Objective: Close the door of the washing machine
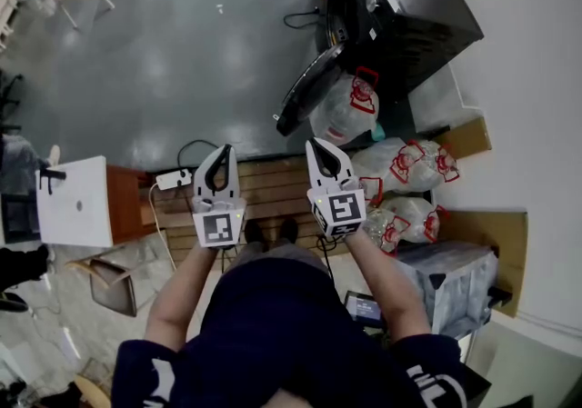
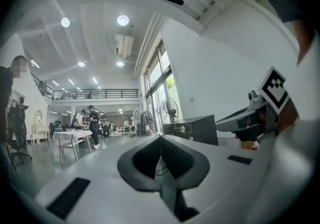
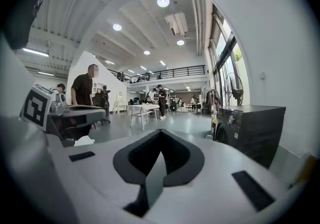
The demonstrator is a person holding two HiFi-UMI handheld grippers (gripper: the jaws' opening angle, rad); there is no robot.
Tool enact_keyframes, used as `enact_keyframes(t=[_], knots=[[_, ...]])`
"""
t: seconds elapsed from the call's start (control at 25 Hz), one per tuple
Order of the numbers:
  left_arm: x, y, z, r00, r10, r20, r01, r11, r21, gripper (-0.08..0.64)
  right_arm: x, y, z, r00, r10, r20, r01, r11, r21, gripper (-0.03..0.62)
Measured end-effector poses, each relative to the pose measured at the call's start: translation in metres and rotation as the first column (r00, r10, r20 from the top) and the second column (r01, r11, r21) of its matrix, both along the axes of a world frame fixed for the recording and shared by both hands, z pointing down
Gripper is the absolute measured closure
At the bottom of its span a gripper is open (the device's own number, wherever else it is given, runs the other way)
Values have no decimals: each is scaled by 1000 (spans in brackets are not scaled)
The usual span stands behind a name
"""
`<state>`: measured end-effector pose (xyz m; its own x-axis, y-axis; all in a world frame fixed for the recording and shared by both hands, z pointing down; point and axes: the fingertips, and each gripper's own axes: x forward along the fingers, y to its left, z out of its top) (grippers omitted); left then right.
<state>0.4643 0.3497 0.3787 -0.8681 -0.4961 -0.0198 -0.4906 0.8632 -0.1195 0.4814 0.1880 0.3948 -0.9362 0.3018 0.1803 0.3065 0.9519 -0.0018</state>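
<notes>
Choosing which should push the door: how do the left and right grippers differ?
The right gripper is nearer the open washing machine door; the left gripper is farther. The right gripper hangs beside the plastic bags, the left beside a power strip. Both are shut, empty.

The head view looks steeply down from above the person onto the left gripper (image 1: 222, 152) and right gripper (image 1: 313, 144), with the washing machine (image 1: 400, 24) farther off at upper right. Each gripper view sits close behind its own jaws, facing roughly level across the hall; both share the washing machine and each sees the other gripper
</notes>
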Motion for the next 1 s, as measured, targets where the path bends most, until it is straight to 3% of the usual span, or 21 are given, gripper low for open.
enact_keyframes(t=[0.24,0.4,0.48,0.56,0.6,0.76,1.0], knots=[[-4,-21,44,998,64,-29,-66,993,-93,535,3,-7,11,1000,12,-3,-12,1000,-19,574],[-6,-45,91,985,137,-107,-148,983,-105,534,10,-16,27,999,20,-29,-19,999,33,572],[-11,-60,118,970,173,-172,-194,974,-116,526,13,-21,34,999,5,-36,-3,999,49,528],[-18,-76,144,951,194,-240,-228,965,-126,409,17,-27,42,999,-17,-49,19,999,47,481],[-22,-84,156,944,197,-266,-240,960,-142,373,19,-30,45,998,-23,-60,25,999,36,477],[-37,-115,200,935,194,-297,-266,937,-226,371,25,-50,70,996,-31,-88,32,999,17,482],[-58,-144,248,937,158,-311,-251,925,-284,373,25,-72,95,992,-63,-105,64,998,8,483]])
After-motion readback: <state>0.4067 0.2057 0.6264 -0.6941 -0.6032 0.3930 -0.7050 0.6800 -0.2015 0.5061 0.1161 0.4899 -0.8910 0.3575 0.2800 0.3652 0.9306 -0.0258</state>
